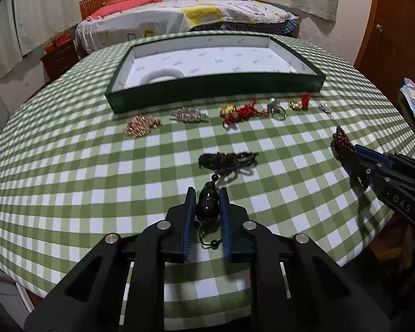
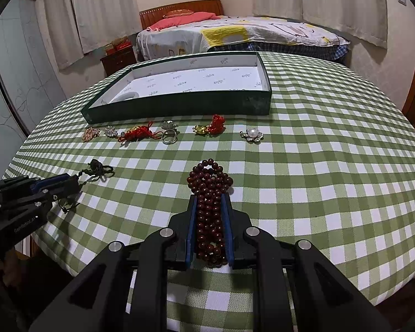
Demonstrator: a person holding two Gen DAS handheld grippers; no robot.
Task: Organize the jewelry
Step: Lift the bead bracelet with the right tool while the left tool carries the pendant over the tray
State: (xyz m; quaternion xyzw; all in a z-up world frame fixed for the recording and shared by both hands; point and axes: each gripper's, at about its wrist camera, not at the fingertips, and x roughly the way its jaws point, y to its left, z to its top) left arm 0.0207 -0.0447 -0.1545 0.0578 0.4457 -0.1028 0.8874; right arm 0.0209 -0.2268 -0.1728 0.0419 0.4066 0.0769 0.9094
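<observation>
My left gripper (image 1: 206,193) is shut on a dark gourd pendant (image 1: 206,207); its dark cord necklace (image 1: 228,160) trails ahead on the checked cloth. My right gripper (image 2: 209,200) is shut on a dark red bead bracelet (image 2: 209,182), which also shows in the left wrist view (image 1: 341,141). A green box with a white lining (image 1: 215,61) stands at the back, also in the right wrist view (image 2: 185,83), with a white ring-shaped piece (image 1: 163,74) inside. Before it lie a gold piece (image 1: 142,124), a silver piece (image 1: 189,114), a red knotted charm (image 1: 240,112), a ring (image 1: 278,110), a gold and red charm (image 1: 300,103) and a pearl brooch (image 2: 252,134).
The round table has a green and white checked cloth (image 2: 318,193); its front edge is close under both grippers. A bed (image 1: 185,16) and a wooden nightstand (image 1: 59,58) stand behind the table. A wooden door (image 1: 395,27) is at the right.
</observation>
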